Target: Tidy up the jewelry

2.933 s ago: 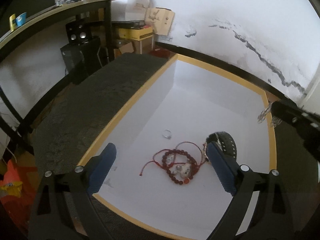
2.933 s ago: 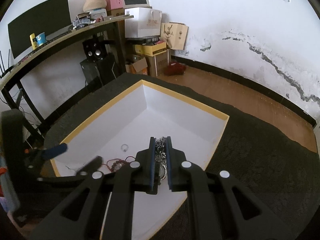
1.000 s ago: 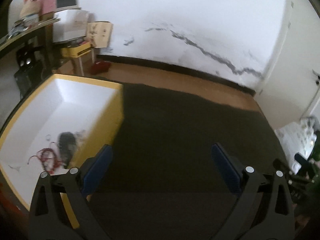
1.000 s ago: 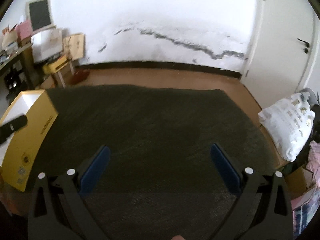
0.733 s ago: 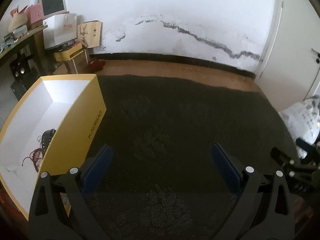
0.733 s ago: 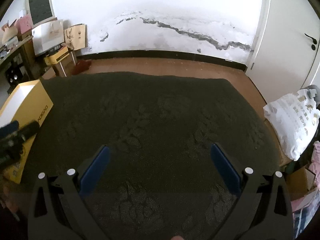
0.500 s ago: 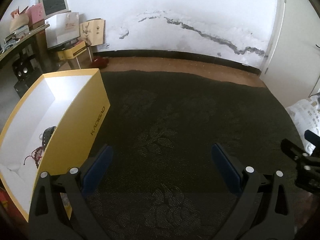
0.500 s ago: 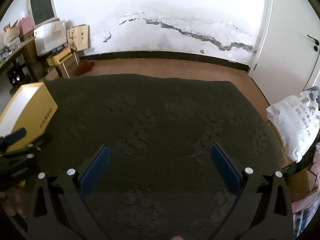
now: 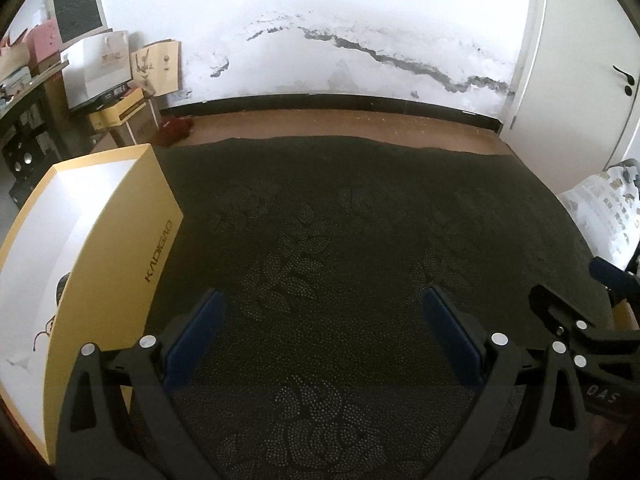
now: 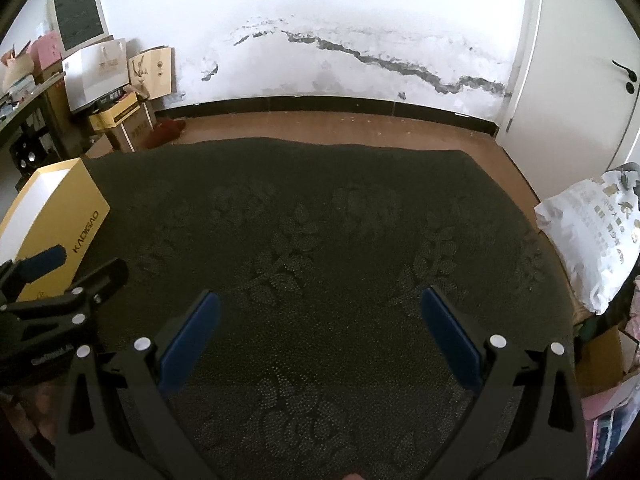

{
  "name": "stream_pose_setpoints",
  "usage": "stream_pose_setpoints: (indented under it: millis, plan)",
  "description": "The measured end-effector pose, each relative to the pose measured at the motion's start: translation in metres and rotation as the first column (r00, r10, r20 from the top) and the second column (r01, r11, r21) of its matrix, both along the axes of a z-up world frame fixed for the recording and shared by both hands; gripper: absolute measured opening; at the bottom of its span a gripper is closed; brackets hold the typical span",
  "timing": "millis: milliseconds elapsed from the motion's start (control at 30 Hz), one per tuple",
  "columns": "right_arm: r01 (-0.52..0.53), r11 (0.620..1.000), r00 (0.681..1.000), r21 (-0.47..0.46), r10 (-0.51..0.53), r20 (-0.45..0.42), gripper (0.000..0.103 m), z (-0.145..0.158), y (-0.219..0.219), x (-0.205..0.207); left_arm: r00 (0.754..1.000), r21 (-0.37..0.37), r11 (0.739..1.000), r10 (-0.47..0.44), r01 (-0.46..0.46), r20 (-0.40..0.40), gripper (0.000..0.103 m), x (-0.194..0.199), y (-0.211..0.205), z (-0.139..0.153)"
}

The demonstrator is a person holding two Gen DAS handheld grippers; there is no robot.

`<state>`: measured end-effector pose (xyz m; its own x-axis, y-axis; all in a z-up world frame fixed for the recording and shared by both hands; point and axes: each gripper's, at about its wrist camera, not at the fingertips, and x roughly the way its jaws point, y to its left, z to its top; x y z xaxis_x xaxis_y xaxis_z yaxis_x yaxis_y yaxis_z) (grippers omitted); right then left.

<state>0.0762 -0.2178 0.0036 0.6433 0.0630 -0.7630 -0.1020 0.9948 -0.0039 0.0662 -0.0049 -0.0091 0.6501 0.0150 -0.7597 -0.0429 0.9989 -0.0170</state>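
Both the left claw (image 9: 320,336) and the right claw (image 10: 318,334) are held wide and empty above the dark worktop (image 9: 340,240). Jewelry (image 9: 52,320) is seen inside the yellow box (image 9: 120,248); none is visible outside it, so the task is judged essentially complete.

Matt, nubbly dark cloth (image 9: 320,240) with a stitched floral texture; at nine o'clock a smooth yellow cardboard box (image 9: 132,248), white-lined; gripper pads (image 10: 188,340) look matt blue rubber on black plastic.
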Motion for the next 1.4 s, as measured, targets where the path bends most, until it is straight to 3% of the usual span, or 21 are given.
stream_pose_setpoints:
  millis: [1400]
  plan:
    - [-0.002,1.0,1.0,0.006,0.002,-0.017,0.097,-0.0083,0.0006,0.0062,1.0,0.01,1.0,0.012,-0.012,0.0,0.096,0.0018,0.0022,-0.0015]
